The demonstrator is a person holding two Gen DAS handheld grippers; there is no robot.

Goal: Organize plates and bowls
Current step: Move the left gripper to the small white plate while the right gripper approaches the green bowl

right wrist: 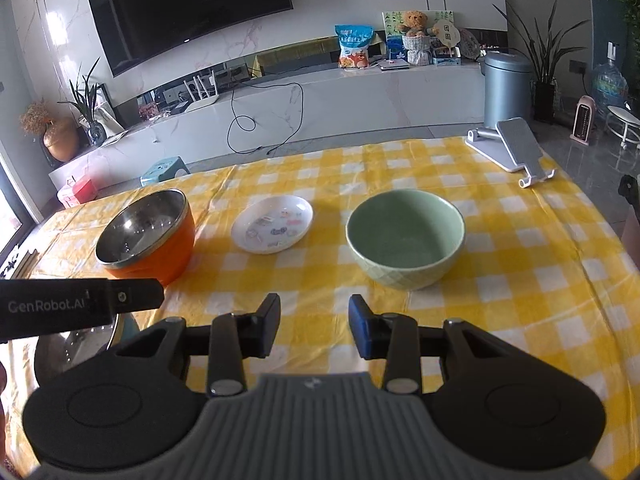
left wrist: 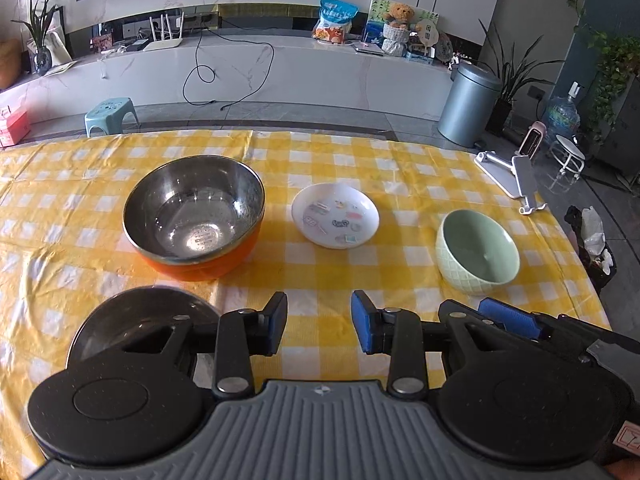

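Note:
On the yellow checked tablecloth (left wrist: 320, 280) stand an orange bowl with a steel inside (left wrist: 194, 210) (right wrist: 146, 234), a small white plate with stickers (left wrist: 335, 215) (right wrist: 273, 224) and a green bowl (left wrist: 478, 252) (right wrist: 405, 238), in a row from left to right. A dark round plate (left wrist: 140, 320) (right wrist: 76, 344) lies near the front left, partly hidden by the left gripper. My left gripper (left wrist: 319, 326) is open and empty, short of the white plate. My right gripper (right wrist: 313, 326) is open and empty, short of the green bowl.
A white phone stand (left wrist: 516, 178) (right wrist: 514, 148) sits at the table's far right corner. The left gripper's body (right wrist: 80, 304) reaches in at the left of the right wrist view. Beyond the table are a small stool (left wrist: 110, 114) and a metal bin (left wrist: 468, 104).

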